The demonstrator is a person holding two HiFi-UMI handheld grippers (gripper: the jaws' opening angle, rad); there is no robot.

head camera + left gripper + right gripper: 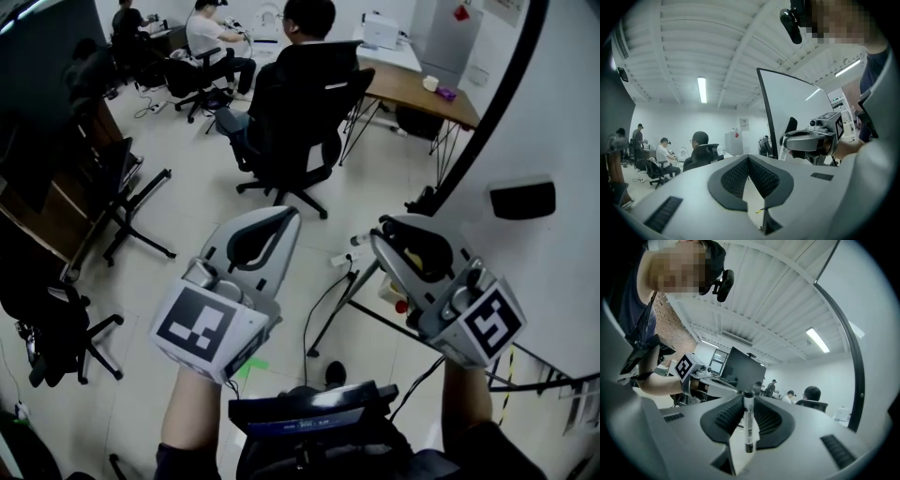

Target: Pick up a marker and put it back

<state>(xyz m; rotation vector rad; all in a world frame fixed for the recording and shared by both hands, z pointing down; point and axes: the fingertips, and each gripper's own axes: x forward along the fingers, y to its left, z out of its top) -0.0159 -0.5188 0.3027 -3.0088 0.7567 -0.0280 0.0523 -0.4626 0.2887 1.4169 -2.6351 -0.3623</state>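
between the fingers (724,417) of the right gripper (748,403) a marker (748,423) is clamped, so the pick-up half looks done already imo. the marker is held crosswise to the fingers. its long axis runs straight up and down in the right gripper view, with one dark end poking out above the pads and the other hanging below. the left gripper (749,159) is held alongside, fingers together at the tips with nothing pinched between them. only floor (755,193) is seen through the gap further back. in the head view both grippers are raised level, side by side over open floor. a whiteboard (562,141) is seen off on the right gripper's side, with what looks like a dark eraser (522,199) stuck on it. so the right hand is obviously the nearer one, since the marker's already gripped in it. what the put-back turns on is probably that upright axis. it'd likely have to be laid flat along whatever ledge or desk it belongs on, and that spot can't be made out in any view.
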